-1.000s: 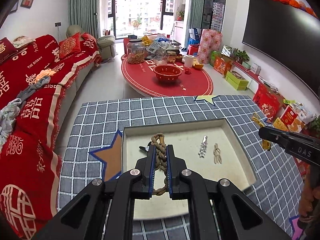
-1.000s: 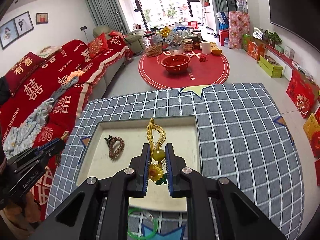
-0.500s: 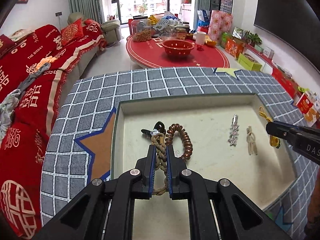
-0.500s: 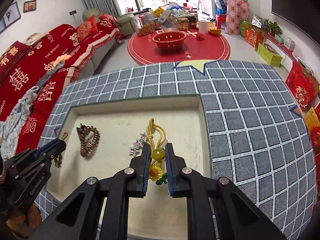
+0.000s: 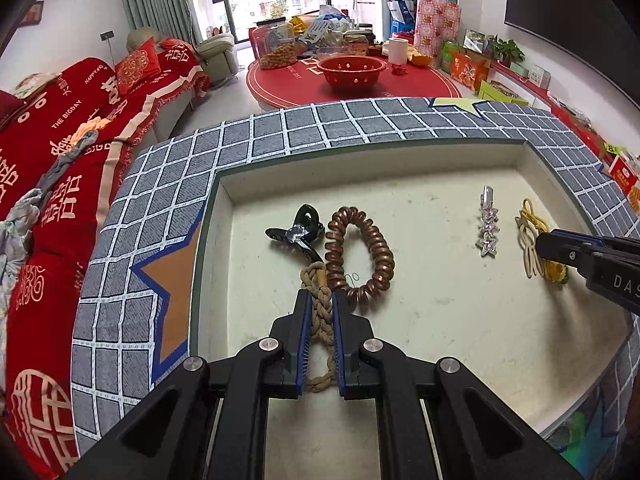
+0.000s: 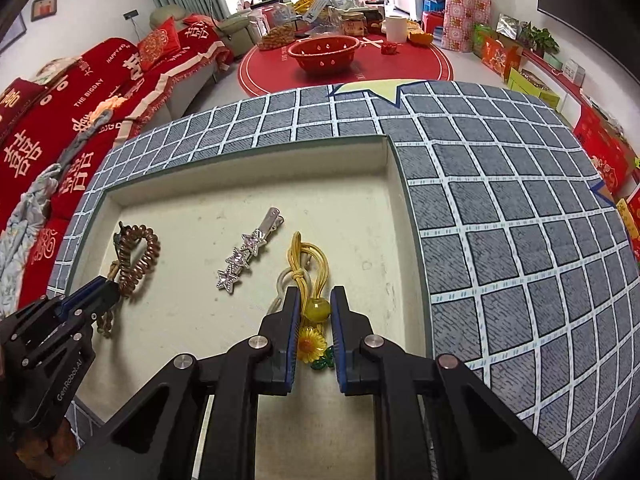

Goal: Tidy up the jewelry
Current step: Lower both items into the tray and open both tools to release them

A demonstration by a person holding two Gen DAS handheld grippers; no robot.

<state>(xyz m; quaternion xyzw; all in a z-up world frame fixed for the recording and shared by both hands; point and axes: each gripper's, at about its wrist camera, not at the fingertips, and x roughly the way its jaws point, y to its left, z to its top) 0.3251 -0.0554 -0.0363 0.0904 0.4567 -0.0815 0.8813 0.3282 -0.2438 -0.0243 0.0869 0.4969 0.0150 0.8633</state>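
Observation:
My left gripper [image 5: 320,298] is shut on a braided tan rope bracelet [image 5: 320,312] low over the cream tray [image 5: 400,164]. Beside it lie a copper coil hair tie [image 5: 360,252] and a black clip [image 5: 300,232]. My right gripper [image 6: 314,298] is shut on a yellow cord hair tie with a bead and sunflower charm [image 6: 316,308] at the tray's right side [image 6: 394,216]. A silver star hair clip [image 6: 240,256] lies between the two grippers. A cream elastic [image 5: 530,252] lies by the yellow cord.
The tray sits on a grey checked cloth [image 6: 500,220] with star patches. A red sofa [image 5: 60,128] is to the left. A red round table with a red basket [image 5: 352,72] stands behind. A green ring [image 5: 576,432] lies off the tray's near right corner.
Both grippers have come lower and further over the tray, each still holding its piece. The held items now hang near the tray floor.

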